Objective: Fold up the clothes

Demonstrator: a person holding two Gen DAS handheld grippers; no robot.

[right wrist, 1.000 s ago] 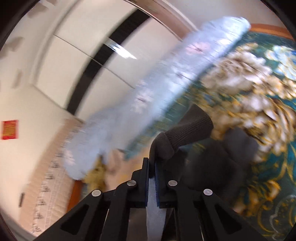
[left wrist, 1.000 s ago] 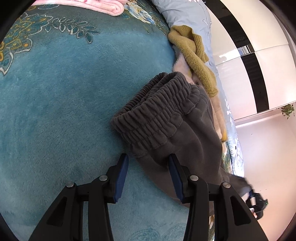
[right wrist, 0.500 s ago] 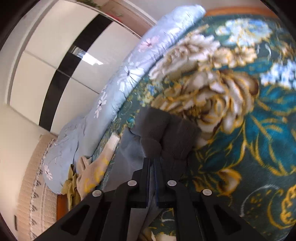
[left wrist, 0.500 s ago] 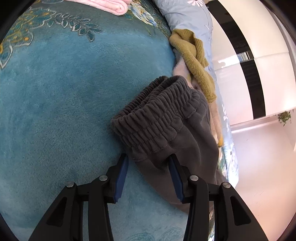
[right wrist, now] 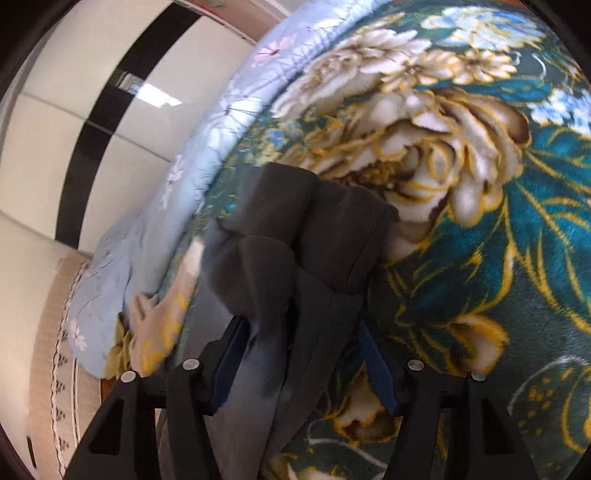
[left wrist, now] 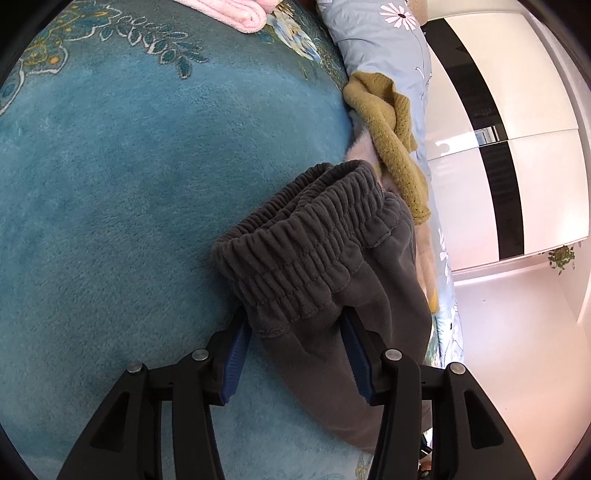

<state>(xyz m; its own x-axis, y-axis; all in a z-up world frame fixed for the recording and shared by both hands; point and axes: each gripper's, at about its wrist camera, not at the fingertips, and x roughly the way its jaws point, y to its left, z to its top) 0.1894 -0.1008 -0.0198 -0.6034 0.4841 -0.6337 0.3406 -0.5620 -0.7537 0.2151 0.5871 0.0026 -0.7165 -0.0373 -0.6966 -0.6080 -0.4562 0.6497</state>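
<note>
The dark grey sweatpants (left wrist: 325, 258) lie on the teal floral blanket (left wrist: 129, 184), and that blanket is our landmark. The elastic waistband (left wrist: 303, 236) sits on its plain teal stretch, near the edge where a mustard knit (left wrist: 388, 122) and a pale blue quilt (left wrist: 380, 33) are heaped. The left gripper (left wrist: 295, 343) straddles the cloth just below the waistband, jaws apart, and I can't tell whether the pads press. Over on the blanket's big cream flower side, the right gripper (right wrist: 299, 354) has just been opening; its jaws stand wide with the legs between them, cuffs (right wrist: 306, 229) resting on the blanket. By my reading, the legs are laid down lengthwise; the cross folds are not yet made. A pink folded piece (left wrist: 229, 11) waits at the blanket's far end.
</note>
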